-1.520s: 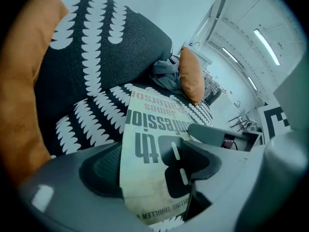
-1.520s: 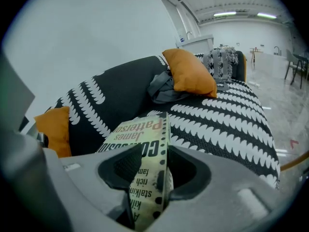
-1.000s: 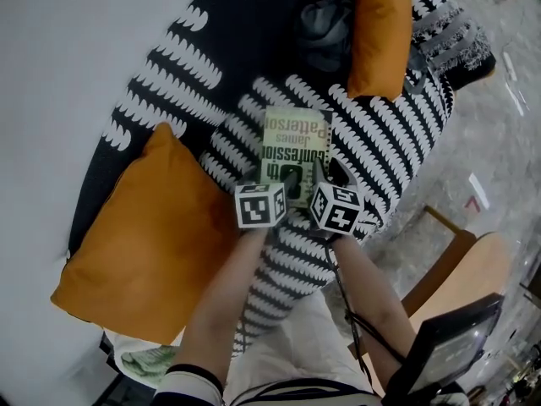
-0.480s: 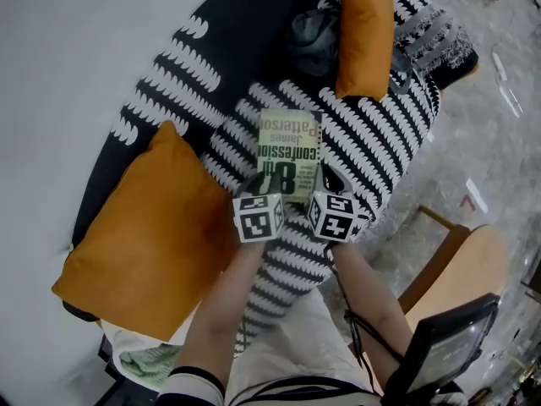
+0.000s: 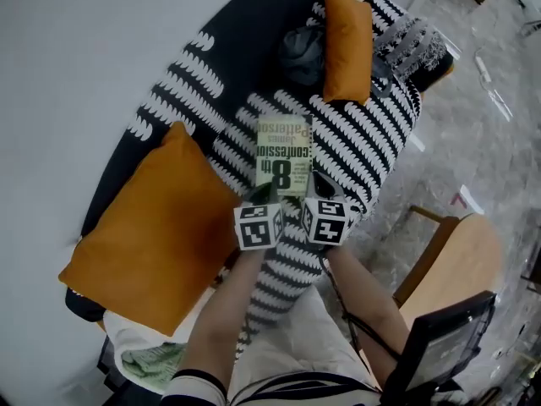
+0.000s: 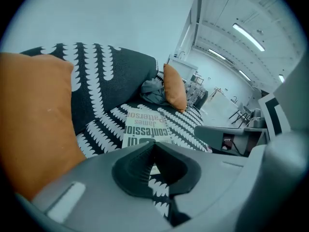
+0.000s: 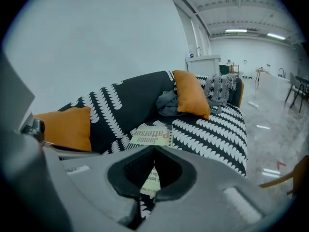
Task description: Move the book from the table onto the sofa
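Looking down from above, the marker cubes cover most of the jaws on the left gripper (image 6: 153,146) and right gripper (image 7: 153,151). The jaws have just been closing, with nothing between them. In each gripper's own view, its grey body blocks the near half of the green-and-cream paperback book (image 5: 283,155), and the cover's small print is unreadable. A crumpled grey cloth (image 5: 300,51) sits half behind the small orange cushion (image 5: 345,45). The dark flat screen (image 5: 439,349) overlaps the round wooden tabletop (image 5: 461,260) and runs off the bottom edge. In the left gripper view, the big orange cushion (image 6: 29,124) is cut off at the left.
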`<state>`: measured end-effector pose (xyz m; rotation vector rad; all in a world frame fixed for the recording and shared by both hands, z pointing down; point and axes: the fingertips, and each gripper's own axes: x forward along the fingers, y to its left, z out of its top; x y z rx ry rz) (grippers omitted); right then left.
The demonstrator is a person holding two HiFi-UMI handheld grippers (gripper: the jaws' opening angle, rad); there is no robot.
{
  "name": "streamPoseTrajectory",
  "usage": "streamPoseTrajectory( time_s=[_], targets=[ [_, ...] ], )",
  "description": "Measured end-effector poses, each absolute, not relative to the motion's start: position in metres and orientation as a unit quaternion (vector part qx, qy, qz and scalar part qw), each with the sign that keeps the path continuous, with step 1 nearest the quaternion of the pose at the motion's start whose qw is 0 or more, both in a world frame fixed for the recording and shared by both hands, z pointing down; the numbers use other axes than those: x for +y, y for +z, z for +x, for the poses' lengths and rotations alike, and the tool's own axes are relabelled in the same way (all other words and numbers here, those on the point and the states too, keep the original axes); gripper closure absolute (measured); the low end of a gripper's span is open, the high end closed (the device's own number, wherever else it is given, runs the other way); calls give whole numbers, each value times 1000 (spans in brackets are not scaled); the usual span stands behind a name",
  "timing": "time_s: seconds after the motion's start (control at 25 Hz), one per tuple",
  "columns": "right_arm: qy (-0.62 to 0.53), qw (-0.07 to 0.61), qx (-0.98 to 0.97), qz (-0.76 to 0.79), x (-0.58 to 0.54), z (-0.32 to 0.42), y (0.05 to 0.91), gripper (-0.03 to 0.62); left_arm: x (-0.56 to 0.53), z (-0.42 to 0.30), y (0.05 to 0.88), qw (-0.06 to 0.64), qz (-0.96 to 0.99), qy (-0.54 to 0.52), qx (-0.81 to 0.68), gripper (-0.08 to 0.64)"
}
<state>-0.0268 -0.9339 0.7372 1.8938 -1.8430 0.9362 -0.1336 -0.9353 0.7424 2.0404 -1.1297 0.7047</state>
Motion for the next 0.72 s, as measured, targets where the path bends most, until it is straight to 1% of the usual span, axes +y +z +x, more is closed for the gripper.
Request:
streamPoseTrajectory(
  time_s=[0.2,0.72],
  targets=[
    [317,158,-655,667,-918,-39,705,591,-910,-135,714,345,799,259,-420,557],
    [292,140,-667,672,-842,-82,632,589,-842,-165,634,330,825,204,-411,557]
  ],
)
